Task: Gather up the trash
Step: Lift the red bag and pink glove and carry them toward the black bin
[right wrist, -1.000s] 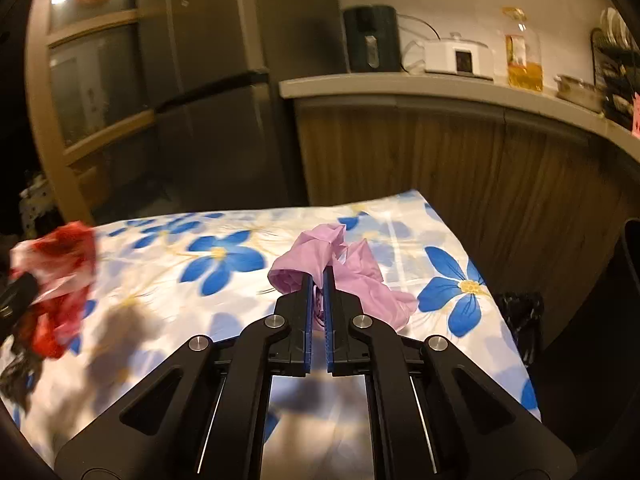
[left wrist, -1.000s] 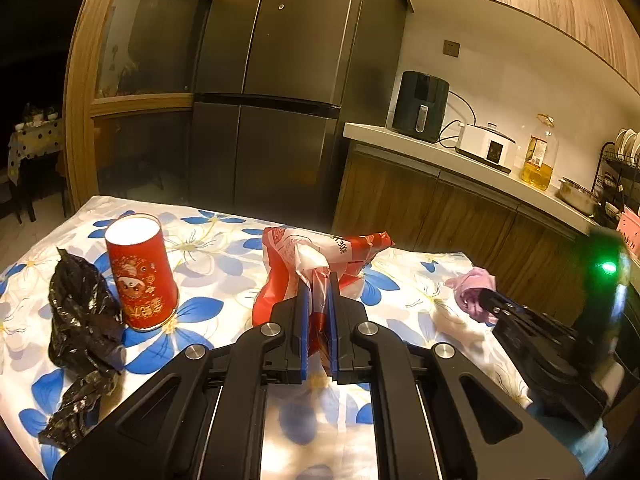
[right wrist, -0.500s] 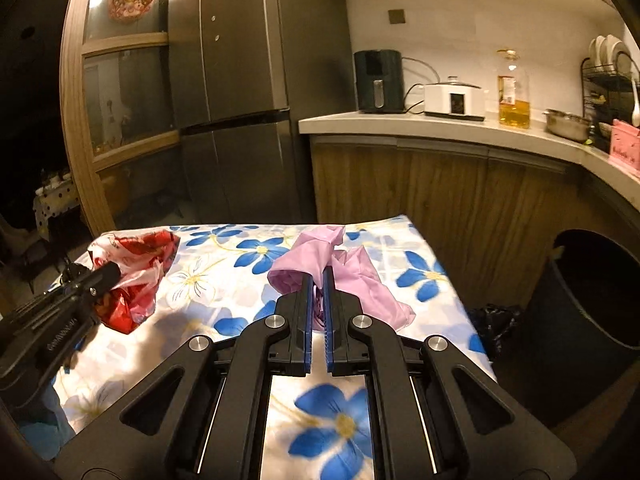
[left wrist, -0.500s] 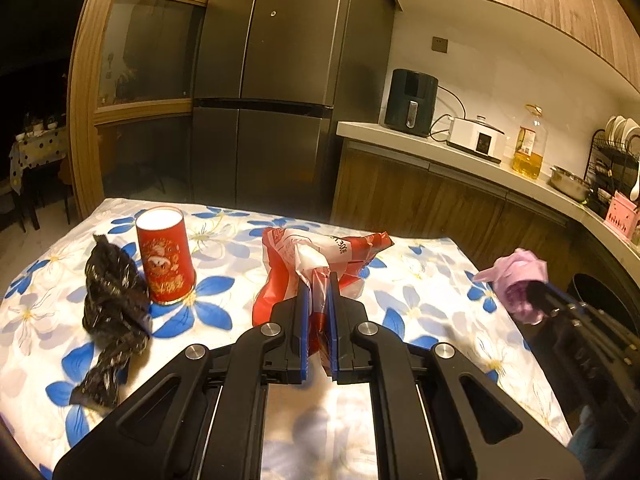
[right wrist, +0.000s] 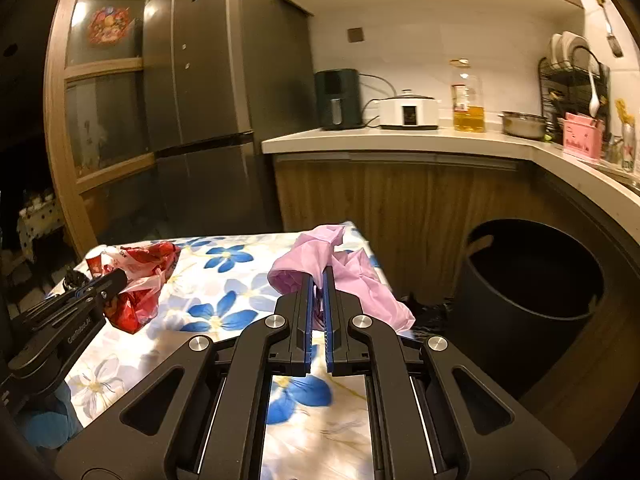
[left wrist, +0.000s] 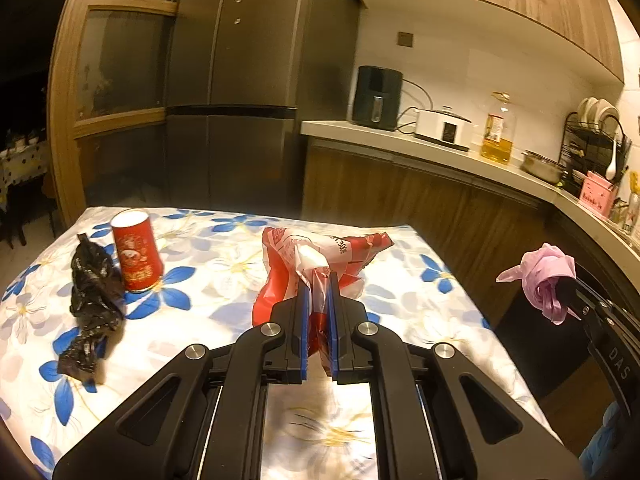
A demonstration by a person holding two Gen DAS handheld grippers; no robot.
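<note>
My left gripper [left wrist: 317, 280] is shut on a red and white plastic bag [left wrist: 316, 264] and holds it above the flowered table [left wrist: 200, 320]. It also shows in the right wrist view [right wrist: 136, 280]. My right gripper [right wrist: 319, 276] is shut on a crumpled pink plastic bag [right wrist: 340, 264], held above the table's right edge; the bag also shows in the left wrist view [left wrist: 544, 276]. A black trash bin [right wrist: 532, 280] stands on the floor right of the table. A red can [left wrist: 136, 254] and a crumpled black bag [left wrist: 94, 300] sit on the table's left part.
A kitchen counter [right wrist: 400, 140] with an air fryer [right wrist: 338, 98], a cooker and an oil bottle runs behind. A grey fridge [left wrist: 240, 80] stands beyond the table. A black bag [right wrist: 428, 308] lies on the floor between table and bin.
Both grippers have risen with their bags, lifting them off the table. The right gripper has moved right toward the bin, which has come into view.
</note>
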